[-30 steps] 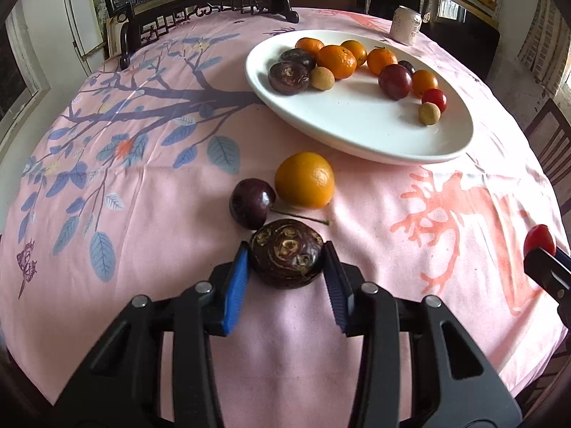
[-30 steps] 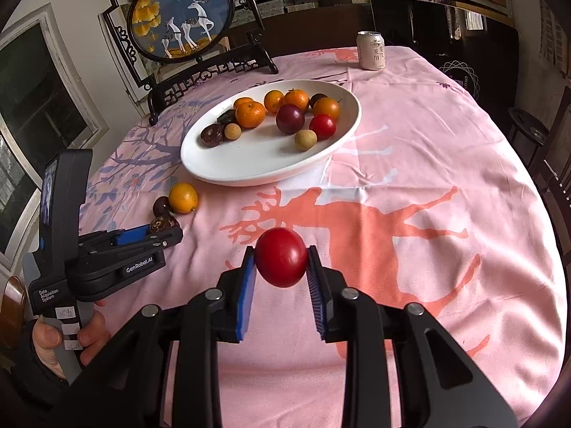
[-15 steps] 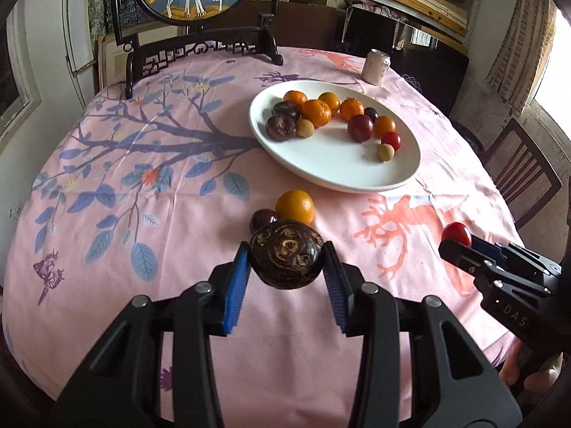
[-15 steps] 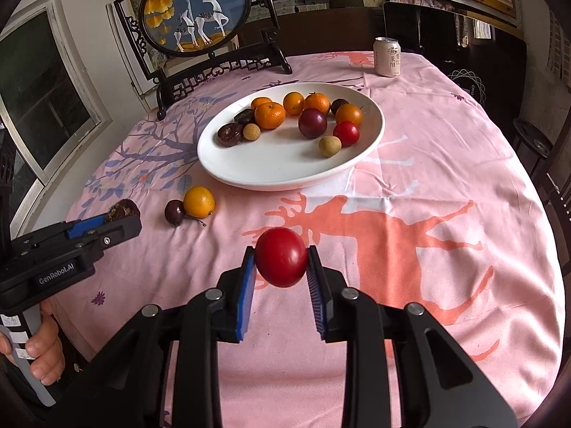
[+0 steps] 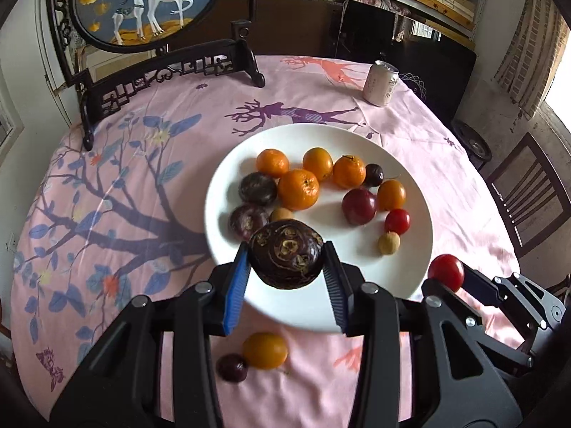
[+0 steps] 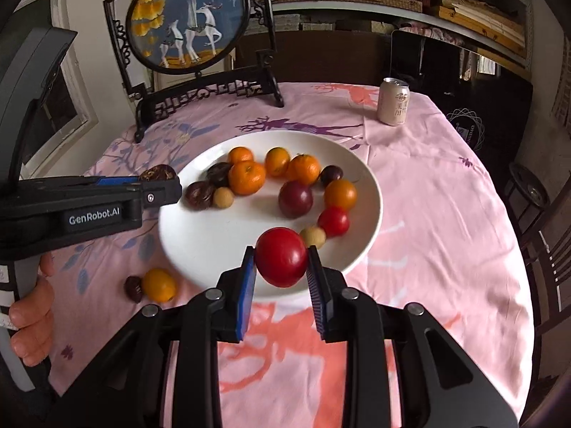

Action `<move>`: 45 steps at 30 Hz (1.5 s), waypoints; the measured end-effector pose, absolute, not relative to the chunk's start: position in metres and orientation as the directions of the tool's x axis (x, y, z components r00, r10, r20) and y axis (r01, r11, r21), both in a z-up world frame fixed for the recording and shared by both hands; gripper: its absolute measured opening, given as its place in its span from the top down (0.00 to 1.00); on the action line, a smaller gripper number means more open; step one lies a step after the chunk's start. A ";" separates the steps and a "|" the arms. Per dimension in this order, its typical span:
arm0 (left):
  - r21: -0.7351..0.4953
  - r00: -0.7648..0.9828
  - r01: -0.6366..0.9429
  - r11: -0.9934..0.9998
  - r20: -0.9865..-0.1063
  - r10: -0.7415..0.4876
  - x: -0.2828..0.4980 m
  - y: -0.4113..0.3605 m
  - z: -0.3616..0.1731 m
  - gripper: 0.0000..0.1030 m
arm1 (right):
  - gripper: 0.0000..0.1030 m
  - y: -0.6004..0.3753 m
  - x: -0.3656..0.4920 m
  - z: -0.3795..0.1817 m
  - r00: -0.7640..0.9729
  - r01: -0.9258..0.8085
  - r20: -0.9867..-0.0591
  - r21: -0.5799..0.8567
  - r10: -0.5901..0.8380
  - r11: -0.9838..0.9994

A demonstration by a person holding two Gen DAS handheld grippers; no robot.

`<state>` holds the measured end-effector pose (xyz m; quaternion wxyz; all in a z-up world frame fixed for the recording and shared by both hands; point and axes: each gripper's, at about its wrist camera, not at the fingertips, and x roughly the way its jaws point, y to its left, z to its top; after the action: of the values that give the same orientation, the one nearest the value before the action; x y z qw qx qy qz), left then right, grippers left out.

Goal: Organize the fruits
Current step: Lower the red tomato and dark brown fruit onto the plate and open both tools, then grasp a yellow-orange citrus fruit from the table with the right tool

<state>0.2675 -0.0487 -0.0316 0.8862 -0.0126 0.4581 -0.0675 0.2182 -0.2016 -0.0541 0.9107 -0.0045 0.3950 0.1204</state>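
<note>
While both grippers hang over the near edge of a white oval plate (image 5: 410, 192), each carries one fruit; the left gripper (image 5: 285, 265) is closed part-way on a dark brown, wrinkled round fruit (image 5: 287, 255), its blue pads pressing the fruit's two sides, with the fruit's patterned, scarred face turned up toward the camera; this fruit is squat, wider than tall, its broad axis running straight across from pad to pad; in the left wrist view it sits over the plate's rim at about 7 o'clock of the plate; the right gripper (image 6: 282, 262) is nearly shut on a smooth red tomato (image 6: 281, 256), pads touching both sides; the tomato is close to round, so no long axis can be told; it hangs over the plate's rim at about 6 o'clock in the right wrist view; the plate's long axis runs from 7 o'clock to 1 o'clock there; on the plate lie oranges, dark purple fruits, a small red tomato and pale tan fruits; off the plate, on the pink tablecloth (image 6: 446, 214), an orange (image 6: 158, 284) and a small dark fruit (image 6: 134, 288) touch each other near the plate's 8 o'clock; a drink can (image 6: 394, 101) stands upright at 1 o'clock, well apart from the plate.
</note>
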 end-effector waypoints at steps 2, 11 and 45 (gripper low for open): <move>-0.091 0.547 0.103 0.991 -0.827 -0.132 0.288 -0.058 -0.043 0.60 | 0.72 -0.206 0.242 -0.063 0.637 -0.225 -0.737 0.100 0.225 0.969; -0.084 0.512 0.103 0.991 -0.850 -0.126 0.323 -0.077 -0.064 0.59 | 0.72 -0.209 0.284 -0.086 0.601 -0.214 -0.773 0.093 0.206 0.972; -0.132 0.643 -0.141 0.981 -0.766 -0.011 0.114 0.103 -0.059 0.21 | 0.42 -0.102 0.156 -0.076 0.508 -0.420 -0.781 0.146 0.365 0.896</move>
<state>0.1143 0.1032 -0.0591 0.9019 -0.0899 0.4209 0.0359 0.1559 -0.1021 -0.0762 0.8677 -0.0311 0.4417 0.2260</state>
